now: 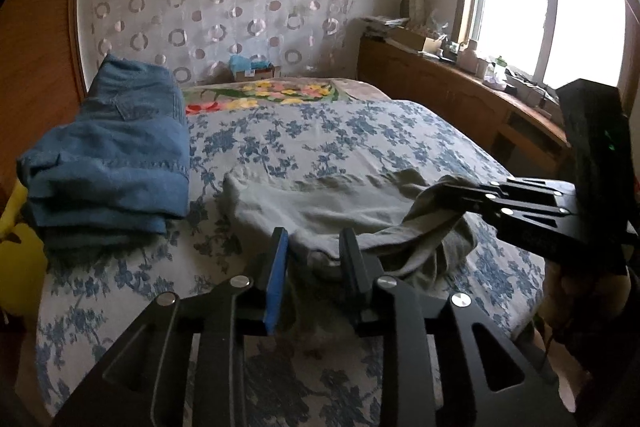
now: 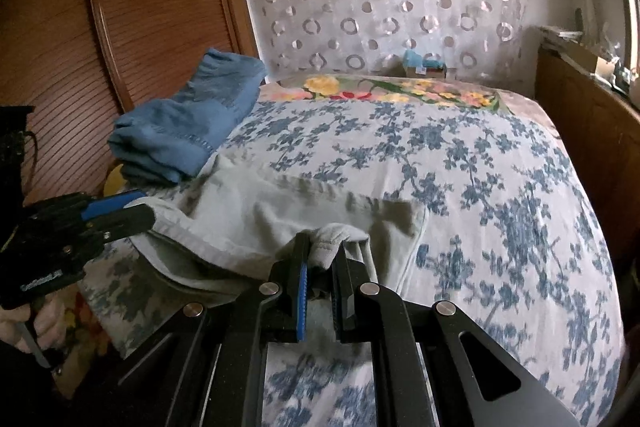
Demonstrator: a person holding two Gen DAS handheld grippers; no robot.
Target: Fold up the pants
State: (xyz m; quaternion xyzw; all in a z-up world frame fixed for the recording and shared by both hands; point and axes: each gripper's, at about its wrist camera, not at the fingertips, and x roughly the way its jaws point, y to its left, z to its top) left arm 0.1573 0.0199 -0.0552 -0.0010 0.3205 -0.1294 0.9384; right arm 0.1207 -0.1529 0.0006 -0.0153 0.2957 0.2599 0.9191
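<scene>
While both tools tilt downward over the bed, the right gripper pinches a bunched edge of the grey pants, which lie mid-bed; the left gripper at 9 o'clock is spread, cloth loose between its fingers. Folded jeans sit at 10 o'clock.

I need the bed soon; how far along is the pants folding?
Done: blue jeans lie folded at the bed's edge. In hand: the grey pants, with the right gripper shut on a bunched edge and the left gripper open over the cloth. Left: finishing that fold.
</scene>
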